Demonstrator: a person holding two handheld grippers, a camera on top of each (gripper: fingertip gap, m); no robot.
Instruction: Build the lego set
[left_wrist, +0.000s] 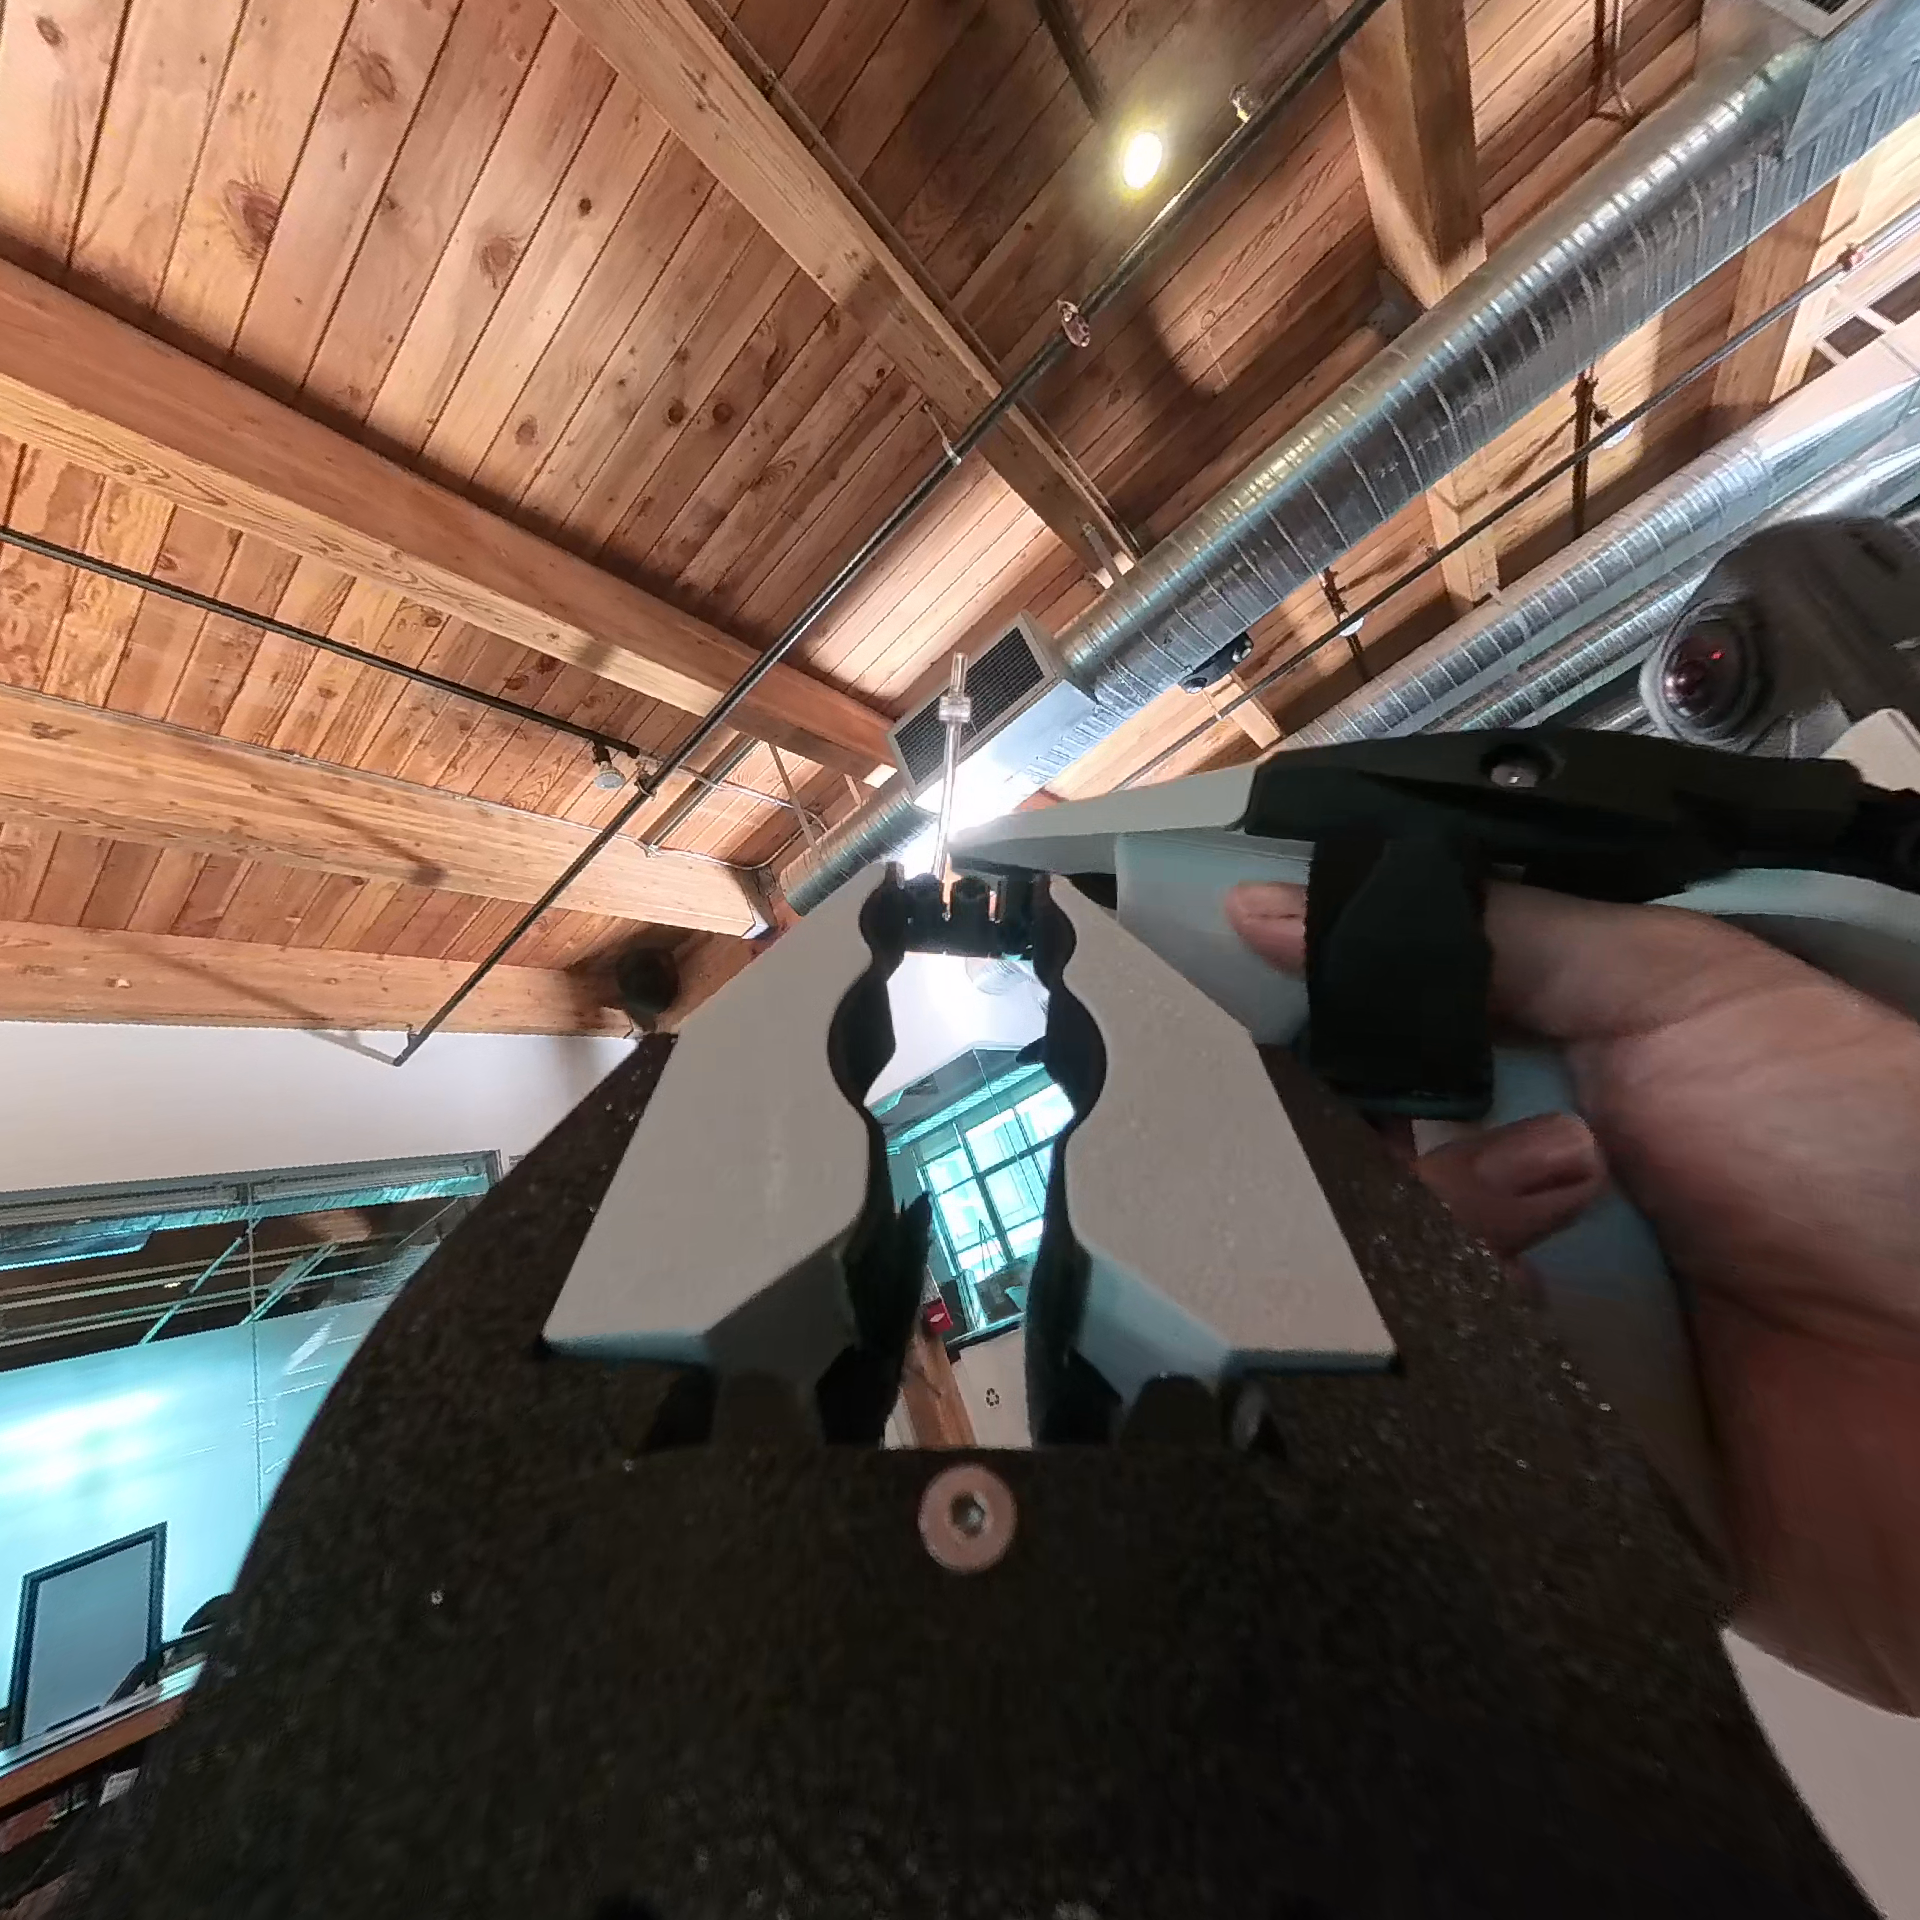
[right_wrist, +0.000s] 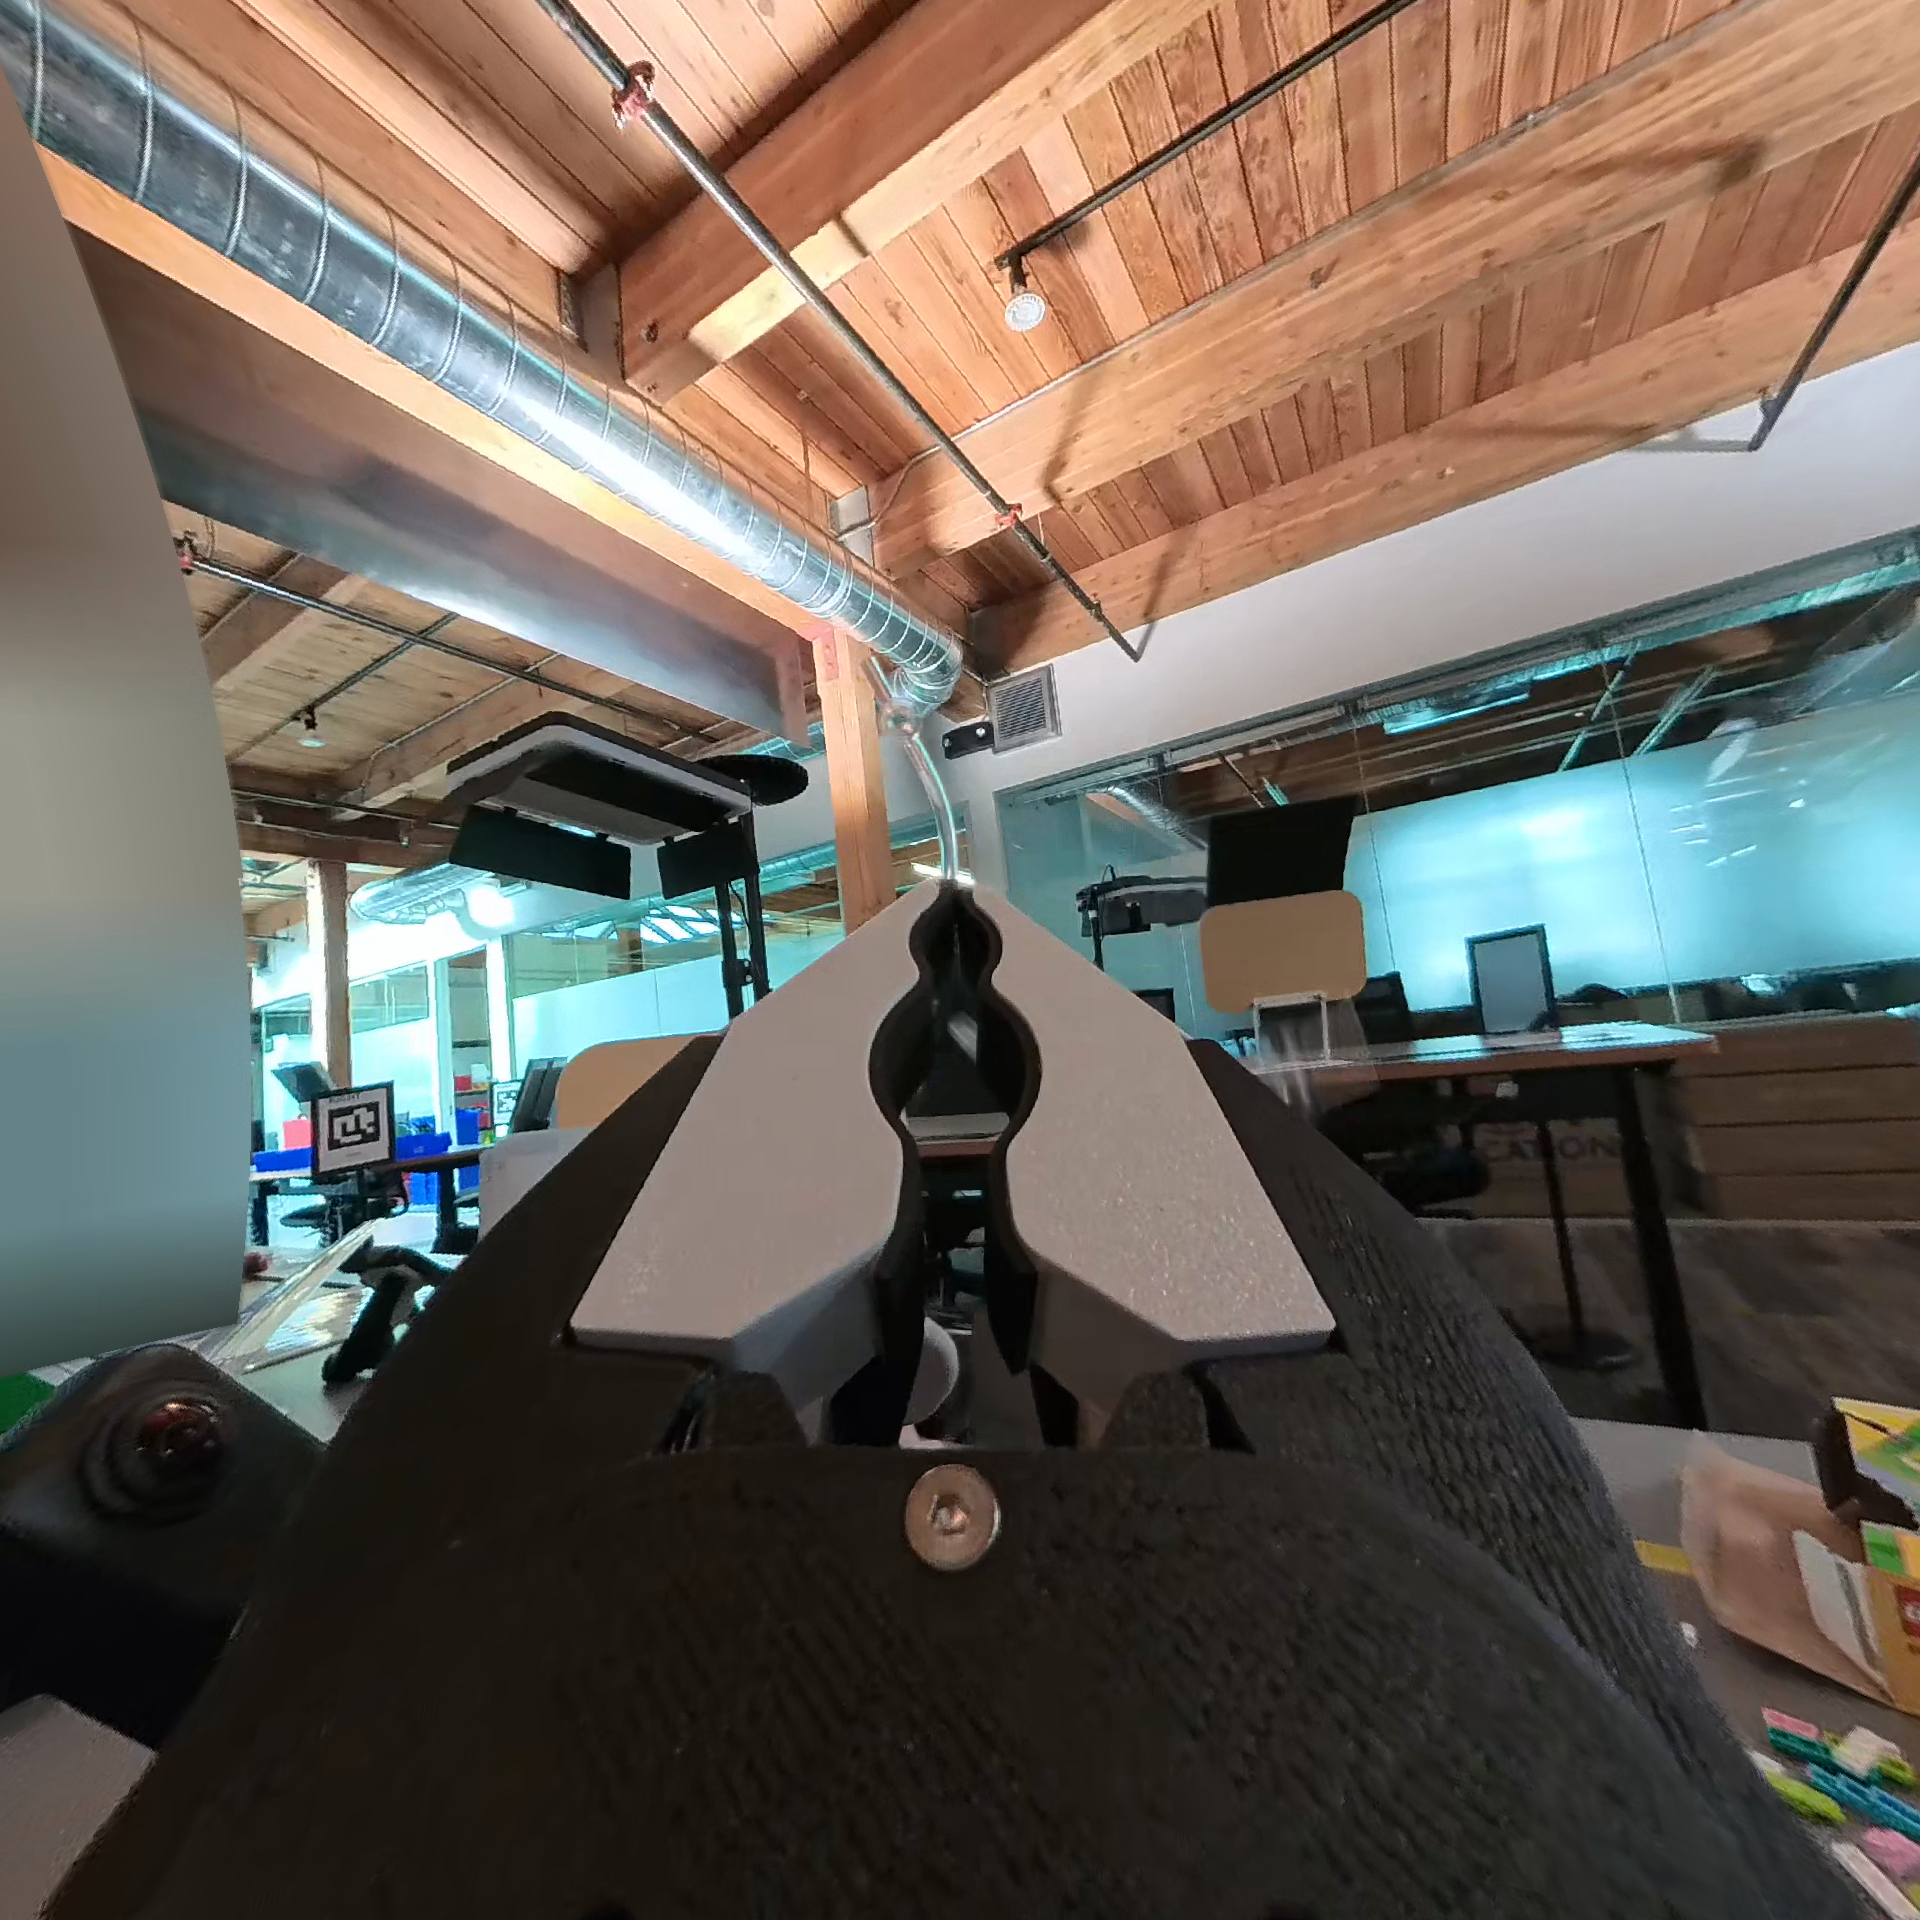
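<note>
Black and small, a lego piece sat pinched at the tips of the left gripper, raised toward the wooden ceiling; its shape was hard to make out against the glare. The right gripper was pressed together on a clear curved rod that reached that piece. Loose bricks and a torn paper bag lay on the tabletop, cut off at the frame's edge.
</note>
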